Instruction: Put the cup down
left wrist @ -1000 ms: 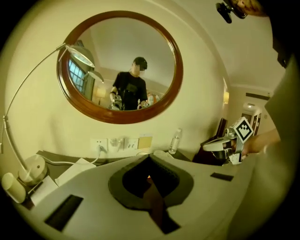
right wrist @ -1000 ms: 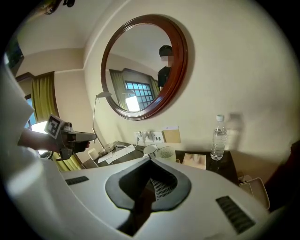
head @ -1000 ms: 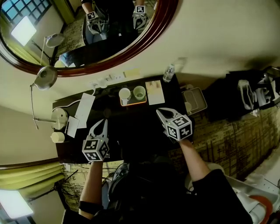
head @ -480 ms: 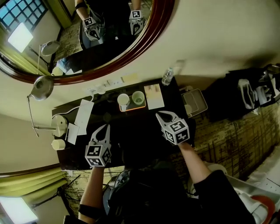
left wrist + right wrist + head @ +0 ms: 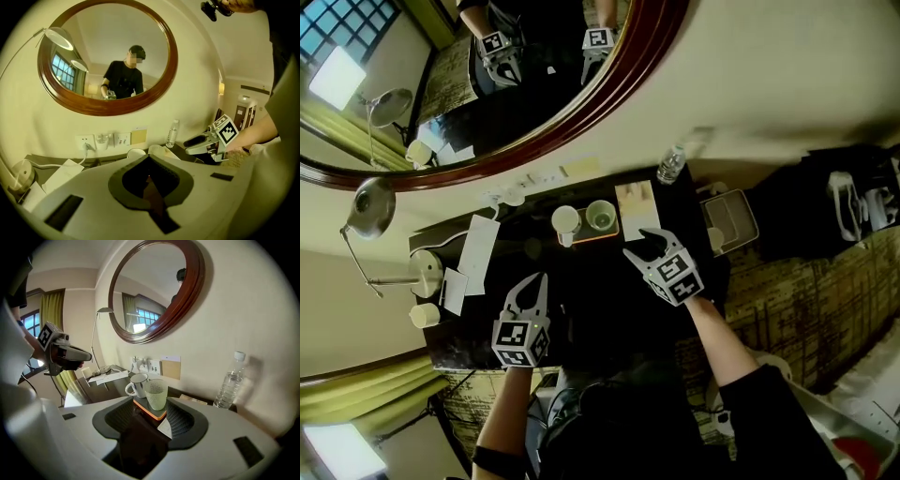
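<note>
While my right tongs (image 5: pixel 639 243) have just been spreading, empty, near green cup (image 5: pixel 601 217) on tray (image 5: pixel 592 235), left tongs (image 5: pixel 536 282) pressed together over counter (image 5: pixel 591 286).

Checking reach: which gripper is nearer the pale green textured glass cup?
Right. The right gripper, jaws just opening, empty, sits just before the pale green glass cup; the left gripper is farther, lower-left of it.
</note>
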Motion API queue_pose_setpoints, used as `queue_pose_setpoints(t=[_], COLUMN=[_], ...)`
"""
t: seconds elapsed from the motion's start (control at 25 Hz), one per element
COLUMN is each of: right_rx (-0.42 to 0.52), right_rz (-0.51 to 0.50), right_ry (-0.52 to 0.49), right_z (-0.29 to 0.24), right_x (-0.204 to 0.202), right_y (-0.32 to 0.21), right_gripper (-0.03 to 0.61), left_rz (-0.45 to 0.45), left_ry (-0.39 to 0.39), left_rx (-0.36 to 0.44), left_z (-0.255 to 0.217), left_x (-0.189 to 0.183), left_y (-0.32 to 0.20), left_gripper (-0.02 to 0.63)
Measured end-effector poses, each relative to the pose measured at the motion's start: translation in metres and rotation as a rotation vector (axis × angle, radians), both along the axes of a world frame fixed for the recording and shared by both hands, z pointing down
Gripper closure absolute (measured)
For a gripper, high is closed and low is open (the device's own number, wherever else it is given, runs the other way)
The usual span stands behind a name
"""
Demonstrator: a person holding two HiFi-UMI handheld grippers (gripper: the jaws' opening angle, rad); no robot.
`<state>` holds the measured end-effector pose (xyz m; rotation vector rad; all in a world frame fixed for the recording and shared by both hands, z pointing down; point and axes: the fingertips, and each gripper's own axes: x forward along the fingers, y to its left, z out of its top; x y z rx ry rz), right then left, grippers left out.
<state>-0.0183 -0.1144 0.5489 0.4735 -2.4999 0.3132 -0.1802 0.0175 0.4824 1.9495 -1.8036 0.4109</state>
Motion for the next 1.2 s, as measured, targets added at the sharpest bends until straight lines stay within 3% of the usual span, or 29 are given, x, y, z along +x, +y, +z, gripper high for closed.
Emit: queue_pose_setpoints(t=[0.16, 0.4, 0.96, 1.08, 1.2], right_rx=[0.019, 0.044, 0.126, 0.133, 0.137], right_rz=[-0.109, -0.213, -0.390, -0.401, -0.379], right_ry=[0.050, 0.073, 0.071, 0.084, 0.083], right_z=[0.025, 0.050, 0.080, 0.086, 0.084], right_x=[-0.025, -0.055, -0.116, -0.119, -0.120], right_y=[-0.013, -0.037, -0.050, -0.047, -0.049], right_gripper=[0.151, 0.089, 0.095, 0.181, 0.185], left_rz=[-0.002, -0.015, -0.063, -0.066, -0.063], left_ry=[-0.007, -0.010, 0.023, 0.022, 0.023], left_rx=[-0.008, -0.007, -0.048, -0.050, -0.046], left_z=[0.012, 0.030, 0.059, 0.054, 0.055], left_x=[0.002, 0.006, 0.011, 0.010, 0.008], left_y=[-0.012, -0.028, -0.022, -0.025, -0.024], left_gripper=[0.614, 0.614, 0.614, 0.614, 0.614])
